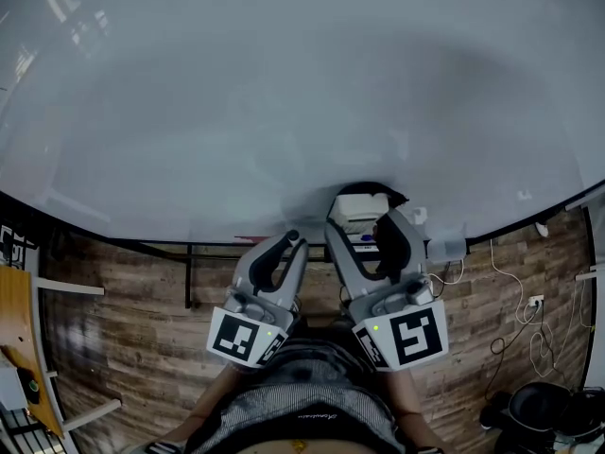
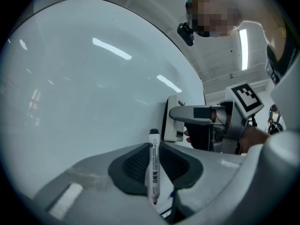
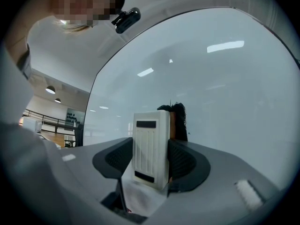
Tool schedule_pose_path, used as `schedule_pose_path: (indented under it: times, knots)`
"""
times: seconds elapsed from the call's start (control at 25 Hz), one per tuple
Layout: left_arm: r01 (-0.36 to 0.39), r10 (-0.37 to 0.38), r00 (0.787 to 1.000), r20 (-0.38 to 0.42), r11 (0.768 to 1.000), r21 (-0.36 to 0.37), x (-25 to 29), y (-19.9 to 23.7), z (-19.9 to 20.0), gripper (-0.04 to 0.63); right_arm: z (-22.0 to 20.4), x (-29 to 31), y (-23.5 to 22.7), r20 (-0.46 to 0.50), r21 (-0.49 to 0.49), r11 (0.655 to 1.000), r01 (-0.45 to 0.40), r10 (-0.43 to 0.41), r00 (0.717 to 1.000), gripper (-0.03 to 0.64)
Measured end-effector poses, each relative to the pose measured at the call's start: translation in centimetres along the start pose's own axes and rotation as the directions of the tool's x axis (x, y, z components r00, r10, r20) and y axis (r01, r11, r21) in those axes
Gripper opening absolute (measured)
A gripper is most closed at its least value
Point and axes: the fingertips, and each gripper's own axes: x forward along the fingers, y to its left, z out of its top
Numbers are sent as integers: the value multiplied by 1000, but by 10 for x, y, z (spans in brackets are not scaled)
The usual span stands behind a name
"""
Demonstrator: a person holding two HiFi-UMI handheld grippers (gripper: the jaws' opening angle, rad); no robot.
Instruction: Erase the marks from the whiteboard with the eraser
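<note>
The whiteboard (image 1: 284, 93) fills the upper head view, and I see no marks on it. My right gripper (image 1: 364, 218) is shut on a white eraser (image 1: 362, 206) near the board's lower edge. In the right gripper view the eraser (image 3: 151, 146) stands upright between the pads, its dark felt (image 3: 179, 115) against the whiteboard (image 3: 225, 78). My left gripper (image 1: 295, 238) is just left of it, shut on a white marker (image 2: 153, 172) with its black cap pointing at the whiteboard (image 2: 84, 88). The left gripper view also shows the eraser (image 2: 172, 118) in the right gripper (image 2: 194, 112).
Below the board's black bottom frame (image 1: 142, 244) lies a wood-plank floor (image 1: 123, 320). White cables and a wall socket (image 1: 535, 303) are at the right, with a dark bin (image 1: 544, 410) at the lower right. A wooden piece of furniture (image 1: 19, 348) stands at the far left.
</note>
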Motion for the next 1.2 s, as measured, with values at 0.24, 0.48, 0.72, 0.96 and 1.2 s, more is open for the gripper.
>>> schedule_pose_path:
  times: [0.24, 0.48, 0.72, 0.96, 1.2]
  knots:
    - [26, -26, 1000, 10, 1000, -1, 0, 3, 2, 78, 4, -2, 0, -1, 0, 1000, 21, -21, 1000, 241]
    - [50, -50, 999, 22, 999, -6, -1, 9, 3, 78, 2, -3, -3, -7, -1, 998, 59, -59, 998, 241]
    - [66, -65, 998, 26, 998, -24, 10, -4, 1, 77, 1, -24, -38, -10, 17, 991, 131, -131, 991, 244]
    - [75, -75, 997, 20, 997, -31, 5, 14, -13, 78, -16, -15, -34, -21, 27, 987, 161, -160, 987, 242]
    - [73, -72, 997, 23, 997, -35, 9, 10, -7, 78, -7, -15, -36, -28, -20, 983, 185, -185, 982, 241]
